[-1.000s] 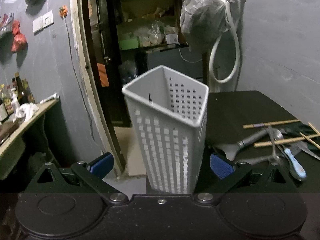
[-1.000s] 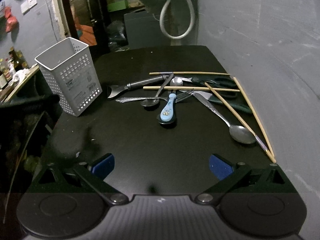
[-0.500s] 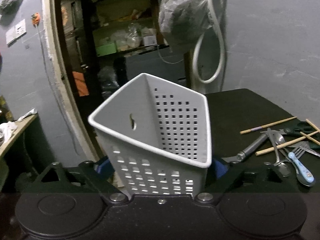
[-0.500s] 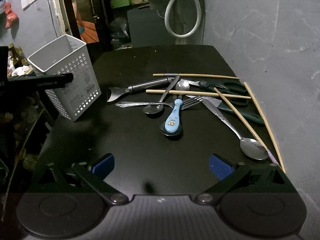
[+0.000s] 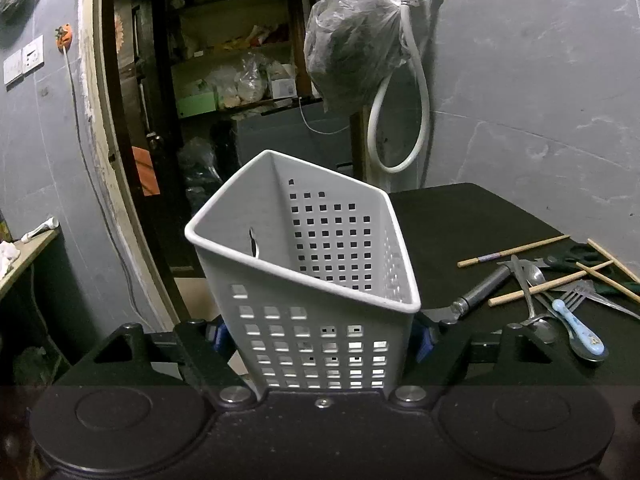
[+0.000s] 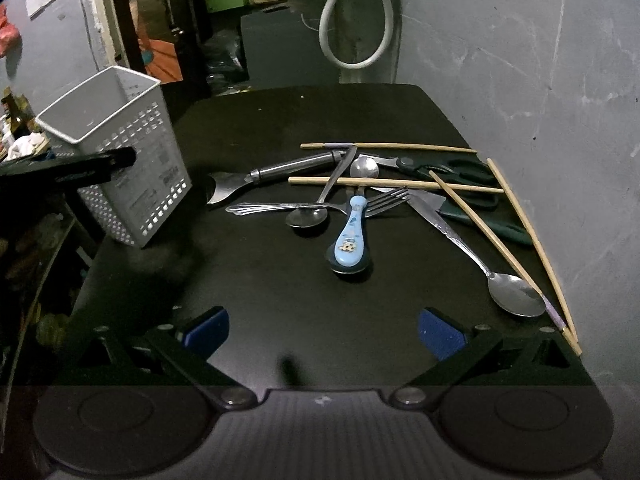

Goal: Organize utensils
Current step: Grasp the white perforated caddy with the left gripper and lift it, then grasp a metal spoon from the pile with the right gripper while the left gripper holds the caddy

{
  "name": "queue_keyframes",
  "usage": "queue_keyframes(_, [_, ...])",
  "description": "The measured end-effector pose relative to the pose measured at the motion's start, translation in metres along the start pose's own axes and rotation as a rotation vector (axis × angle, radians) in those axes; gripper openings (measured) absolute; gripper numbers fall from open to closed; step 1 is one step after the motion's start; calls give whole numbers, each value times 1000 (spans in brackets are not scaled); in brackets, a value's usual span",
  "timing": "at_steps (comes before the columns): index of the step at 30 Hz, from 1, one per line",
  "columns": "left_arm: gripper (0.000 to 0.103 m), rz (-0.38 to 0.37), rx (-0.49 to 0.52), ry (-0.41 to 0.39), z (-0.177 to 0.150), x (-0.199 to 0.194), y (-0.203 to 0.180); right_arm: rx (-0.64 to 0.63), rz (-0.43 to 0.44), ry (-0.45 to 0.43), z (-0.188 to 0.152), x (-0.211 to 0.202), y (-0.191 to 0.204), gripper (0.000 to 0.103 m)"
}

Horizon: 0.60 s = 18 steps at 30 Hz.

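A white perforated utensil basket (image 5: 320, 280) stands tilted at the left edge of the black table (image 6: 300, 120). My left gripper (image 5: 320, 338) is closing around its lower part, and the blue pads (image 5: 218, 336) touch both side walls. In the right wrist view the basket (image 6: 116, 152) shows with a left finger (image 6: 68, 166) against it. My right gripper (image 6: 324, 330) hangs open over bare table, short of the utensil pile. The pile holds a blue-handled spoon (image 6: 349, 236), a fork (image 6: 320, 205), a steel spoon (image 6: 516, 298), chopsticks (image 6: 394, 184), green scissors (image 6: 460, 172) and a metal-handled tool (image 6: 296, 166).
A grey wall (image 6: 520, 80) runs along the table's right side, close to the chopsticks. A white hose (image 5: 416, 120) and a bagged bundle (image 5: 352, 60) hang behind the table. An open doorway with shelves (image 5: 224, 80) lies beyond the basket, and a cluttered counter (image 5: 16, 256) stands at far left.
The left jaws have come in from wide open to touch the basket's sides, and the basket now looms larger and tilted. The right gripper has edged toward the utensils.
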<state>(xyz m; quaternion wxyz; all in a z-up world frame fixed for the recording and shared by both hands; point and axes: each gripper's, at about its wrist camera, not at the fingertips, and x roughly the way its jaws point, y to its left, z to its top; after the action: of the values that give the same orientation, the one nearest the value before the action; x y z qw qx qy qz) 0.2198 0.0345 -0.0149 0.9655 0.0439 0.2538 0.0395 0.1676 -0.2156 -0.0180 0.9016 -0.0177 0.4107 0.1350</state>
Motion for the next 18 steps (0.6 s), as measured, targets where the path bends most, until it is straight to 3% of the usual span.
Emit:
queue_keyframes(14, [78, -44, 4, 19, -4, -17, -7, 140, -59, -23, 4, 12, -32, 103])
queue_keyframes(18, [78, -56, 6, 24, -5, -21, -7, 175, -29, -46, 7, 14, -39, 102])
